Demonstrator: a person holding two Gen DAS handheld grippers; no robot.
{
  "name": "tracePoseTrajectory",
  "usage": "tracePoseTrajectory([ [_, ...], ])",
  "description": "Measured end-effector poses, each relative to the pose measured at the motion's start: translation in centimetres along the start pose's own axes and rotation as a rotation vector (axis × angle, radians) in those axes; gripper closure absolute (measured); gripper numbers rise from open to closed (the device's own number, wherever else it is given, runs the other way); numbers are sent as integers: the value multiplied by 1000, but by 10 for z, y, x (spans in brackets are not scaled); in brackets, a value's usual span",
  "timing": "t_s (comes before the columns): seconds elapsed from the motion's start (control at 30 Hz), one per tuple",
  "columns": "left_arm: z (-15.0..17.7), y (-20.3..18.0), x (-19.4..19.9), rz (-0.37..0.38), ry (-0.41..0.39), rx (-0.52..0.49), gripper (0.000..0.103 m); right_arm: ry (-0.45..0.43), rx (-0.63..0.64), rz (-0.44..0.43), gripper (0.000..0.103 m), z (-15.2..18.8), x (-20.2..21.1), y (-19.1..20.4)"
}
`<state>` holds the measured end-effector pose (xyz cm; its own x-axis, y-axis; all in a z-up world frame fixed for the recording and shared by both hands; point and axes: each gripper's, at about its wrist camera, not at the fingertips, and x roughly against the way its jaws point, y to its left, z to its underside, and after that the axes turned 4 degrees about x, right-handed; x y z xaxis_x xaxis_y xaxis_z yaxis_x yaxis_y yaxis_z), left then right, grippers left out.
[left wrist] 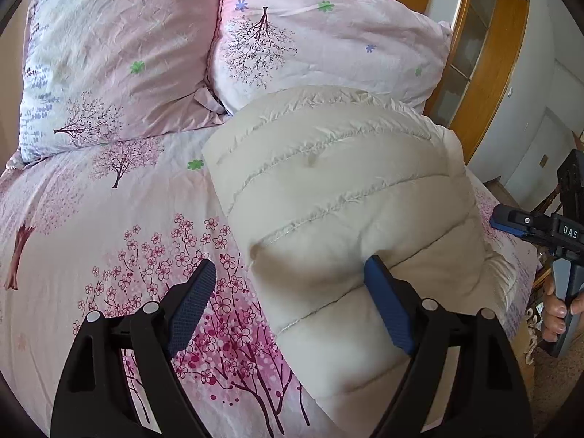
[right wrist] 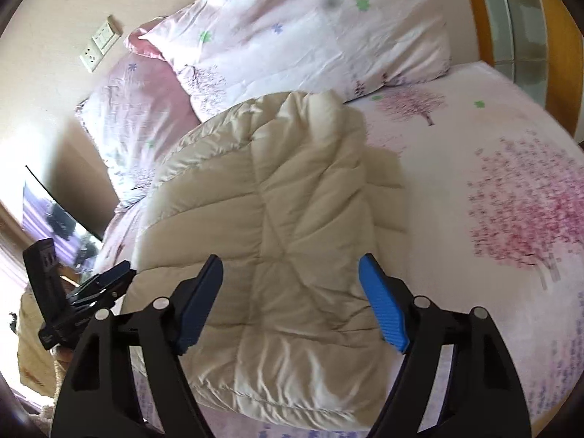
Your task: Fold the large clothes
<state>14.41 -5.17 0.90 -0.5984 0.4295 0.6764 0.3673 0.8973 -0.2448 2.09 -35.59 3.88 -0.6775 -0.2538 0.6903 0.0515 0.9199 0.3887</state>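
A cream quilted puffer jacket (left wrist: 339,197) lies folded into a thick bundle on the bed; it also shows in the right wrist view (right wrist: 284,219). My left gripper (left wrist: 288,284) is open and empty, its right finger (left wrist: 387,306) over the jacket's near edge and its left finger over the bedsheet. My right gripper (right wrist: 292,284) is open and empty, hovering above the jacket's near end. The right gripper also shows at the right edge of the left wrist view (left wrist: 511,222), beside the jacket.
The bed has a pink cherry-tree sheet (left wrist: 109,241). Two matching pillows (left wrist: 109,54) (left wrist: 321,36) lie behind the jacket. A wooden cabinet (left wrist: 489,73) stands beyond the bed's right side. Wall sockets (right wrist: 100,42) are on the wall at the left.
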Motion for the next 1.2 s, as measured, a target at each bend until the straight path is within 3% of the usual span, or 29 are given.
tracePoseTrajectory([
  [0.07, 0, 0, -1, 2, 4, 1, 18, 27, -13, -8, 26, 1, -10, -1],
  [0.17, 0, 1, -2, 16, 10, 12, 15, 168, -56, 38, 26, 9, -49, -14],
  [0.23, -1, 3, -2, 33, 12, 29, 12, 192, -101, 3, 25, 11, -58, -24],
  [0.4, -3, 9, -2, 60, 27, 60, 10, 199, -120, 13, 24, 3, -42, -26],
  [0.53, -7, 20, -5, 149, 56, 136, 10, 142, -184, -42, 12, -8, -18, -41],
  [0.63, -9, 30, -14, 236, 97, 216, 10, 156, -264, -109, 7, -16, -14, -65],
  [0.93, -17, 39, -39, 354, 165, 329, 10, 282, -335, -198, 6, -31, -55, -97],
  [1.2, -25, 45, -61, 426, 204, 386, 10, 326, -290, -270, 2, -41, -82, -99],
])
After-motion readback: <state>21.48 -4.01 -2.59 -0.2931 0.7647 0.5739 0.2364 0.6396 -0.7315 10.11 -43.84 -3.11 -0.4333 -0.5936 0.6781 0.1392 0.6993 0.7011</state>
